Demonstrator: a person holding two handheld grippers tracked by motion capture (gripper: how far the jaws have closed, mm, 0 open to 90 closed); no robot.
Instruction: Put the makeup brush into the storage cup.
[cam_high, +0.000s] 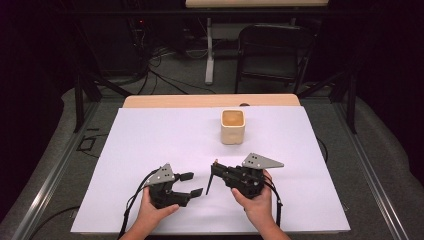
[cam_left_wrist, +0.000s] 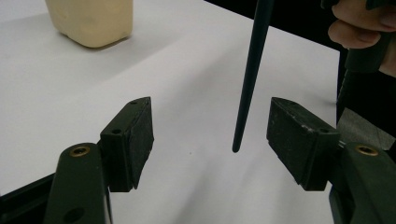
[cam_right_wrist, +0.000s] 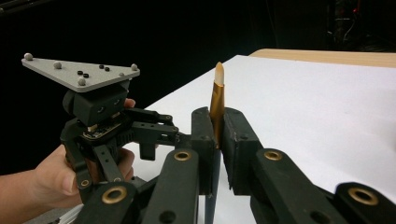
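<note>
step in hand: looks like a paintbrush handover just finished, next job probably getting the brush into the cup
right hand-held gripper (cam_right_wrist: 217, 140): clamped tight on the paintbrush (cam_right_wrist: 217, 100) at its gold ferrule, pale bristle tip pointing up out of the jaws in its own view
brush handle: dark tapered handle hangs down from the right hand-held gripper (cam_high: 216, 172), its tip just above the white tabletop (cam_high: 150, 140), touching or not i cannot tell
left hand-held gripper (cam_left_wrist: 210, 135): jaws spread wide, holding nothing; handle tip (cam_left_wrist: 236, 148) sits between the pads without touching either
left hand-held gripper, high view (cam_high: 192, 183): just beside the right one, near edge of the tabletop
how to do it well: back the left one away sideways so no pad knocks the handle; keep the right grip firm on the ferrule, brush could pivot; lift clear before heading to the cup
cup (cam_high: 233, 127): cream, squarish, upright, well apart from both, toward the far side
cup contents: inside looks brownish, liquid or just the bottom, cannot tell
risk: light cup may tip if the brush hits the rim
</note>
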